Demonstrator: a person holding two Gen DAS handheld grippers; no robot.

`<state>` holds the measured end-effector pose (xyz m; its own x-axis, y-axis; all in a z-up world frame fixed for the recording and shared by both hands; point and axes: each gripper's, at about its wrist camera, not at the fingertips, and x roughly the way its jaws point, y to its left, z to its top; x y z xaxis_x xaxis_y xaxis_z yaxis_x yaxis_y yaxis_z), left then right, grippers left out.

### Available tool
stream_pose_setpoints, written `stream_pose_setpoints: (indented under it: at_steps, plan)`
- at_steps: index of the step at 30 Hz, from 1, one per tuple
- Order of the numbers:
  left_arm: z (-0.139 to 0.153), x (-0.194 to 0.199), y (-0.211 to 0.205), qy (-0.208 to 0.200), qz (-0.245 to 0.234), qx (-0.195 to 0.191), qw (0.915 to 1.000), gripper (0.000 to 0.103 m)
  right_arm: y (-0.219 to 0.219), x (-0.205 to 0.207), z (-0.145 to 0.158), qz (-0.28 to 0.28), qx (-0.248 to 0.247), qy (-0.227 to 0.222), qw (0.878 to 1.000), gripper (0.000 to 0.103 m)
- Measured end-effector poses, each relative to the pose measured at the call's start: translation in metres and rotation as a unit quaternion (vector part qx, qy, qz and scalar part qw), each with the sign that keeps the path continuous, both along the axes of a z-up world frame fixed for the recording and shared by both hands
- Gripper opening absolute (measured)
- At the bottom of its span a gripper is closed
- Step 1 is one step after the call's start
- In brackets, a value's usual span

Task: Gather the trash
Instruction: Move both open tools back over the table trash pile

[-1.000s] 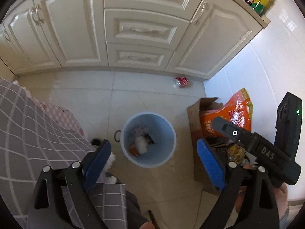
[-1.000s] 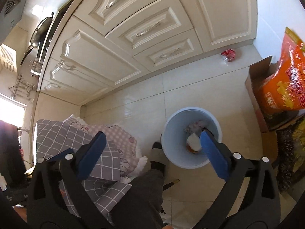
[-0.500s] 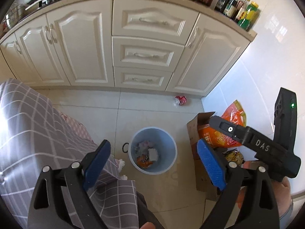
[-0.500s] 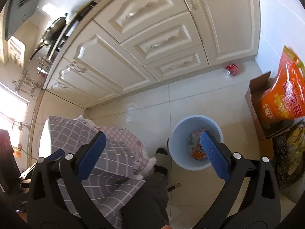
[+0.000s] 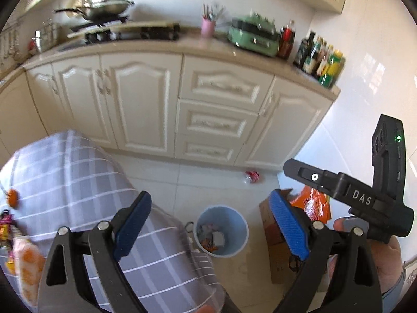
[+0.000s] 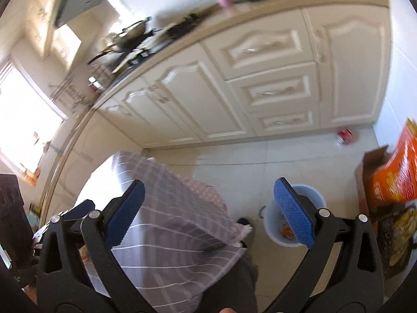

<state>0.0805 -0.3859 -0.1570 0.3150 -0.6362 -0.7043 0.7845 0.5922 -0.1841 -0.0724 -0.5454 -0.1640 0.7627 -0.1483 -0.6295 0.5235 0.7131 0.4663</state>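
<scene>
Change since earlier frame: both views have lifted from the floor toward the kitchen counter (image 5: pixel 182 44); the bin (image 5: pixel 221 230) now sits lower and smaller in view.
Left tongs (image 5: pixel 211 228): spread wide, nothing between the pads.
Right tongs (image 6: pixel 208 216): spread wide, likewise holding nothing.
Bin: one, pale blue, on the floor beside the corner of the checked tablecloth (image 5: pixel 78 182); already holds several scraps, count unclear.
Judged reason for placement: bin stands within reach of the cloth-covered table, so litter can be dropped straight in.
Trash outstanding: one red can (image 5: pixel 252 176) on the floor at the foot of the cabinets (image 5: pixel 146 99), well apart from the bin; wrappers (image 5: pixel 7 224) at the left edge of the tablecloth, number not clear.
Cardboard box (image 5: pixel 271 232): one, near the bin, holding one orange bag (image 5: pixel 312 203).
Judged step: tongs raised and emptied, seeking the next piece.
</scene>
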Motion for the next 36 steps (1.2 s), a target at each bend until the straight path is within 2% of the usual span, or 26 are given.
stream_pose_setpoints:
  at_steps: [7, 18, 28, 36]
  plan:
    - [0.033, 0.012, 0.078, -0.035, 0.056, -0.028, 0.9974, 0.09, 0.06, 0.038, 0.033, 0.068, -0.024, -0.025, 0.997, 0.097]
    - [0.046, 0.035, 0.191, -0.057, 0.149, -0.05, 0.9859, 0.09, 0.146, 0.097, 0.052, 0.166, -0.048, -0.03, 0.985, 0.097]
    - [0.031, 0.061, 0.297, -0.073, 0.251, -0.039, 0.9645, 0.09, 0.231, 0.153, 0.054, 0.249, -0.08, -0.016, 0.965, 0.097]
    - [0.005, 0.093, 0.363, -0.075, 0.326, -0.002, 0.9424, 0.09, 0.292, 0.2, 0.036, 0.296, -0.112, 0.016, 0.949, 0.097]
